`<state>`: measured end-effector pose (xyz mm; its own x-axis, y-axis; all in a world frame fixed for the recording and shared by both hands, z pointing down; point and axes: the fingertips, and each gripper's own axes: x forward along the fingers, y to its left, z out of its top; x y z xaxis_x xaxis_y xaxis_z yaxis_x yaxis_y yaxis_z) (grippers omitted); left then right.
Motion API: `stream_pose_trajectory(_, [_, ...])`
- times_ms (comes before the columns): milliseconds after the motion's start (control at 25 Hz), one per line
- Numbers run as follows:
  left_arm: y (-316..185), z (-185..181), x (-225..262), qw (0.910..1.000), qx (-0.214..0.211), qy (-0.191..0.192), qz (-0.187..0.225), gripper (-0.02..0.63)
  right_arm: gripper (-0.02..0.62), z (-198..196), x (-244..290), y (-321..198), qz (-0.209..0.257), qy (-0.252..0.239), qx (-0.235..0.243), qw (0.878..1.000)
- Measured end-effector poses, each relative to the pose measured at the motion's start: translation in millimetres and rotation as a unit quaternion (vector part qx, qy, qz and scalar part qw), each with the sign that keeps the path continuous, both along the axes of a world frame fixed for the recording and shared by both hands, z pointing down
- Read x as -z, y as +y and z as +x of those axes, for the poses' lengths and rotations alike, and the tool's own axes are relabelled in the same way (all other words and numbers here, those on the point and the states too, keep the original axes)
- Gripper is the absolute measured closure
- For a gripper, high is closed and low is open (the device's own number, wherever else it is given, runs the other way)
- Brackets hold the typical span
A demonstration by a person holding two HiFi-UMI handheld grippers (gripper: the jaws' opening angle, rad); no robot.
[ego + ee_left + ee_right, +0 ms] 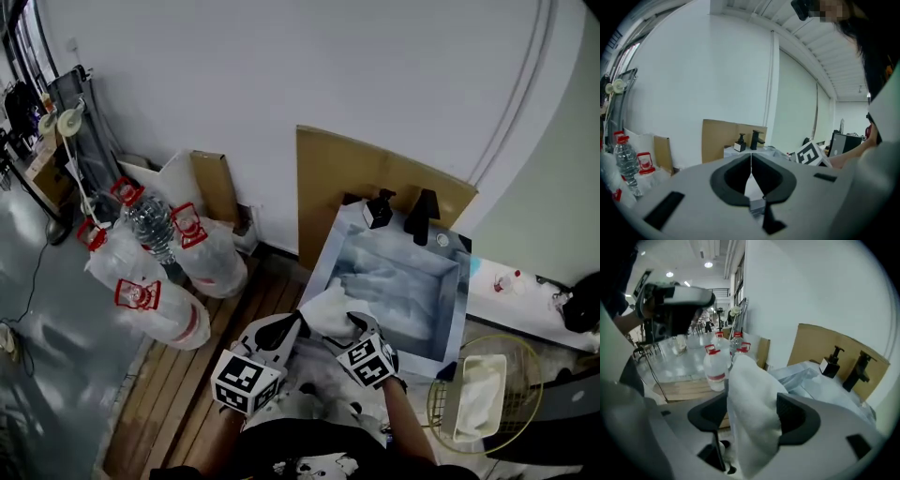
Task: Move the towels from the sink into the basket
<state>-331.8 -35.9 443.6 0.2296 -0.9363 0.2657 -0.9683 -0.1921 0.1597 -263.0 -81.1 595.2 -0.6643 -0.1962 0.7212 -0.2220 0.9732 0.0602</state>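
Note:
A white towel (330,309) hangs over the near left corner of the steel sink (456,319), between my two grippers. My left gripper (302,324) has its jaws together on the towel's edge; in the left gripper view a thin white strip shows between the left gripper's (751,161) pads. My right gripper (354,328) stands wide open. In the right gripper view the towel (750,427) drapes loosely through the right gripper's (753,401) gap. More pale towels (392,286) lie in the sink. The gold wire basket (437,401) at lower right holds a folded towel (478,394).
A black soap dispenser (378,208) and black faucet (422,216) stand on the sink's far rim, with a cardboard sheet (342,178) behind. Large water bottles (148,225) and clear bags sit left of the sink on wooden planks. The white wall is close behind.

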Motion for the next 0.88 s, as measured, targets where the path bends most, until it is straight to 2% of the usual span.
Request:
stream_pose_trajectory(80, [2.5, -6.9, -4.8, 1.0, 0.005, 0.0, -0.006, 0.597, 0.273, -1.9, -14.0, -8.3, 0.014, 0.029, -0.014, 0.999])
stream_pose_trajectory(160, [2.9, -9.6, -6.8, 1.0, 0.005, 0.001, -0.008, 0.597, 0.28, -4.0, -23.1, -14.4, 0.011, 0.037, -0.036, 0.999])
stream_pose_trajectory(360, [-2.2, -5.9, -9.3, 0.9999, -0.008, 0.0, -0.011, 0.597, 0.41, -3.2, -25.1, -27.0, 0.0, 0.033, -0.089, 0.995])
stream_pose_trajectory(520, [-8.5, 5.9, -4.4, 0.9995, -0.031, 0.002, -0.007, 0.597, 0.457, 3.9, -8.7, -31.0, -0.028, -0.014, -0.143, 0.989])
stream_pose_trajectory(680, [-14.0, 15.2, -1.5, 0.9988, -0.05, 0.0, -0.005, 0.597, 0.469, 20.4, 19.8, -37.0, -0.059, -0.087, -0.207, 0.973])
stream_pose_trajectory(880, [-25.6, 28.6, -0.7, 0.9973, -0.073, -0.003, -0.003, 0.597, 0.474, 44.7, 63.6, -43.6, -0.061, -0.158, -0.238, 0.956])
